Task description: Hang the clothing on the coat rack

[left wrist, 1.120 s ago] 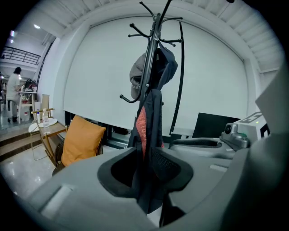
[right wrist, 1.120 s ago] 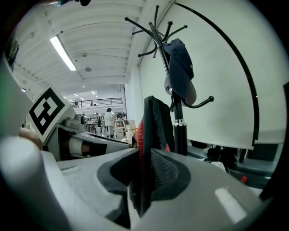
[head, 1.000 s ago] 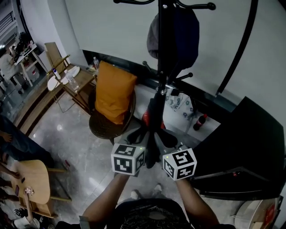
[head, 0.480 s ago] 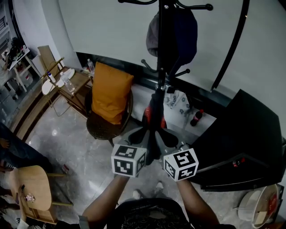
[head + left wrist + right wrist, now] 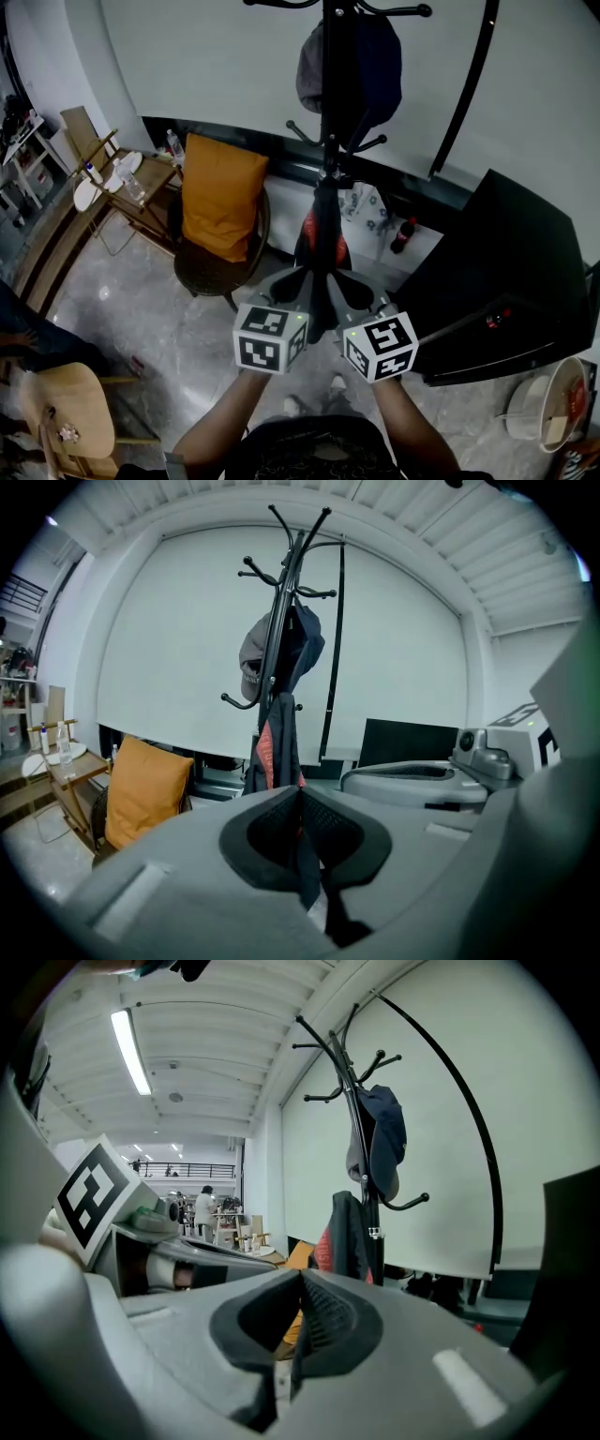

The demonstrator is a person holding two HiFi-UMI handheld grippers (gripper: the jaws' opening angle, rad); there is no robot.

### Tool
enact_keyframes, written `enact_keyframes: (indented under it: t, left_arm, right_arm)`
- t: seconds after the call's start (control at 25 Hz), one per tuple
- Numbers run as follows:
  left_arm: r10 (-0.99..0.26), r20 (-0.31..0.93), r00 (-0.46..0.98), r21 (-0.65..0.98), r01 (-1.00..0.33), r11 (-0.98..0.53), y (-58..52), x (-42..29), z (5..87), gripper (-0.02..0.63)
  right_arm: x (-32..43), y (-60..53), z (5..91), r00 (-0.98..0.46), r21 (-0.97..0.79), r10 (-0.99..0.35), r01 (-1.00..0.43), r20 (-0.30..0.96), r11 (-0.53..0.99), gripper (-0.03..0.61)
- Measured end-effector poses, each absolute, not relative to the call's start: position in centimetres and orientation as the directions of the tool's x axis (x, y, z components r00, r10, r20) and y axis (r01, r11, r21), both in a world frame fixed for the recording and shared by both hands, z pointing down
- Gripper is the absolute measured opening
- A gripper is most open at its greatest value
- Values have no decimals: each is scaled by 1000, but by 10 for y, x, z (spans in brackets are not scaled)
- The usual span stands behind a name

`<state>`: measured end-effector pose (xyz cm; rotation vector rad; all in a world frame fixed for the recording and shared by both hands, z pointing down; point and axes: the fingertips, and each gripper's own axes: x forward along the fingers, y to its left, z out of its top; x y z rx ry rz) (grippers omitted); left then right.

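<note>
just changed: against the head views of a moment ago, the coat rack (image 5: 330, 37) sits a little further left and smaller, the orange cushion (image 5: 217, 197) has slid toward the left of the frame, and a pale bucket (image 5: 553, 412) has come in at the lower right. the left tongs (image 5: 300, 794) and right tongs (image 5: 300, 1279) keep their spot at lower centre, side by side.
meaning for the task: the person seems to be backing off and turning a little, not reaching in, so i judge the hanging done or all but done.
clothing: a dark jacket (image 5: 320, 234) with red lining hangs from a low hook on the rack, centre of the frame, apart from both tongs as far as the gripper views show (its hem is hidden behind them).
left tongs: pressed together, with no cloth that i can make out between them.
right tongs: pressed together too, nothing held.
higher on the rack: a grey cap (image 5: 309, 73) and a darker piece beside it, upper centre.
around: a chair under the cushion, just left of the rack; a small desk (image 5: 155, 176) with bottles at the upper left; a black cabinet (image 5: 506, 272) at the right; a red-capped bottle (image 5: 401, 236) on the floor between rack and cabinet; a black curved bar (image 5: 464, 84) at the upper right.
in the way: nothing stands between tongs and rack. chair and cabinet crowd its sides, so any re-adjusting would want a straight approach.
</note>
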<state>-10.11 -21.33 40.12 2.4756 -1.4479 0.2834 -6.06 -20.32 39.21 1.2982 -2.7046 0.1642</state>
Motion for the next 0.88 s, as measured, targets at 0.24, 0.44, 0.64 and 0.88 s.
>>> enact_keyframes:
  t: [0.24, 0.44, 0.64, 0.88]
  left_arm:
    - [-807, 278, 521, 138, -853, -503, -203, -102, 397, 6]
    - [-801, 269, 535, 140, -844, -517, -199, -103, 394, 6]
    - [-784, 272, 558, 150, -829, -539, -195, -102, 396, 6]
    - [-781, 265, 565, 148, -824, -547, -193, -107, 396, 6]
  right_arm:
    - [-63, -191, 389, -595, -27, -786, -800, 168, 599, 2]
    - [-63, -185, 386, -581, -14, -797, -809, 166, 587, 2]
    - [-64, -183, 385, -570, -8, -805, -817, 167, 577, 2]
    - [-69, -181, 385, -562, 4, -811, -822, 165, 570, 2]
